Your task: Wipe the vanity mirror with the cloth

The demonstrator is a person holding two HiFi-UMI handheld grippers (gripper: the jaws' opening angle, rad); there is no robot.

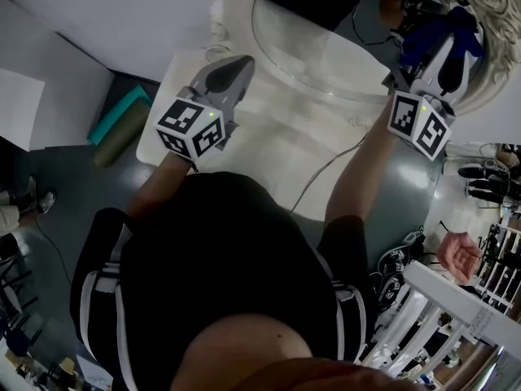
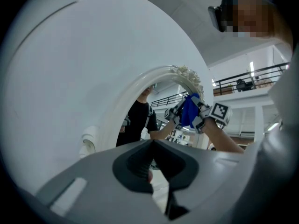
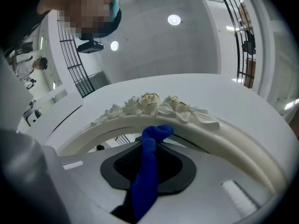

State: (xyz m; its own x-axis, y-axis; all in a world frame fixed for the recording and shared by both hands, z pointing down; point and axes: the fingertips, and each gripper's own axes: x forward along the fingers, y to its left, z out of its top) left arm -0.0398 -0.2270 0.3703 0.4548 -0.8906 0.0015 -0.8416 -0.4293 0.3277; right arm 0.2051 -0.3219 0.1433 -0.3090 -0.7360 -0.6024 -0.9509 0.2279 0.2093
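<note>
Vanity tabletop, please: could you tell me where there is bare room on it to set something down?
The tabletop looks bare in its middle, between the left tool and the grey cable, below the mirror frame. The right side is busier: the cable crosses it, and the right tool holds the blue cloth by the frame there.

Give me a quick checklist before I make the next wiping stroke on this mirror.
1. Cloth gripped: ok. The blue cloth sits between the shut jaws of the right gripper.
2. Cloth at the mirror: ok. Its tip is up by the frame, just under the rose carving.
3. Cloth touching the glass: cannot tell.
4. Left gripper out of the way: ok. It is shut, empty, off to the mirror's left.
5. Cable clear: cannot tell. It runs across the vanity top by the right forearm.
</note>
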